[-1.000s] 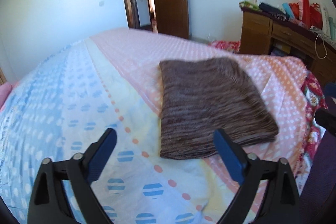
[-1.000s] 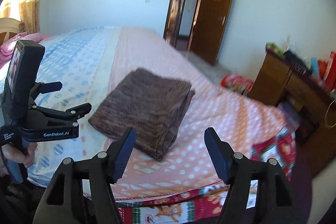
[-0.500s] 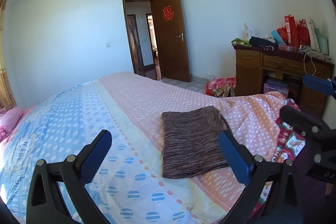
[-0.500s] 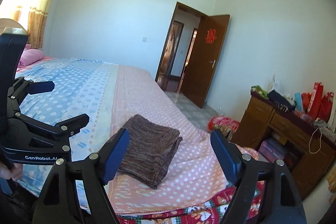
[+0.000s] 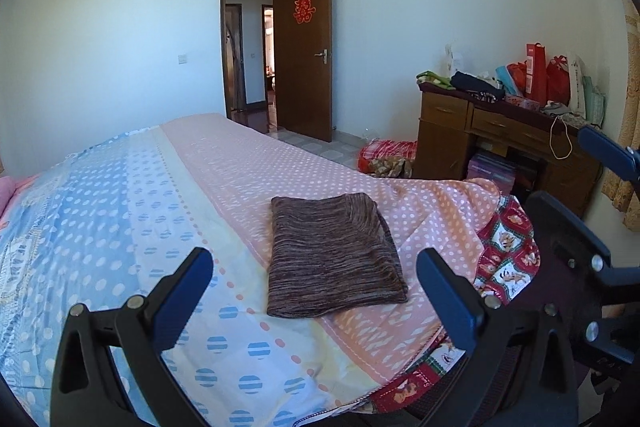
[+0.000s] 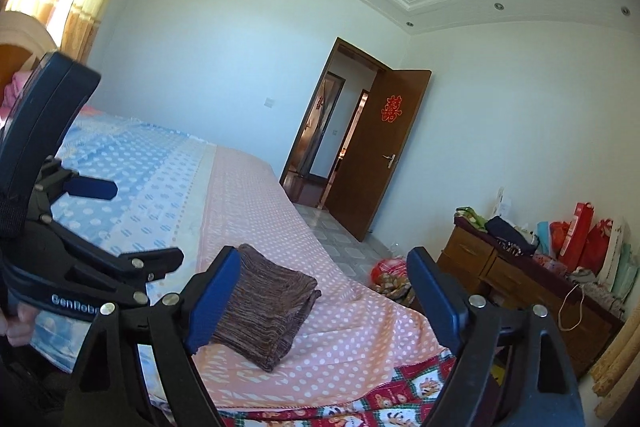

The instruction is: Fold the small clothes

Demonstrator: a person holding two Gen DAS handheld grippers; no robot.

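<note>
Both tongs are spread wide with nothing between the pads. The left gripper (image 5: 312, 291) hangs in the air over the near edge of the bed, blue pads well apart, and the right gripper (image 6: 324, 299) is the same story, its jaws having just been opening wider, nothing caught in them. From the right wrist view you can also see the left gripper off to the left side, a hand (image 6: 18, 323) wrapped round its handle down at the edge of the frame. In the left wrist view, bits of the right gripper poke in at the right edge. The folded brown knit garment (image 5: 332, 255) lies flat on the bed, a neat rectangle on the pink polka-dot part of the bedspread (image 5: 248, 163), close to the near corner and clear of both sets of pads. The spread turns blue with white dots further left, and a red cartoon-print cloth (image 5: 506, 251) hangs off the bed corner to the right. Past the bed there's an open brown door (image 5: 308, 51) with a red paper decoration on it, and a wooden desk (image 5: 492, 135) against the right wall piled with bags and clothes.
</note>
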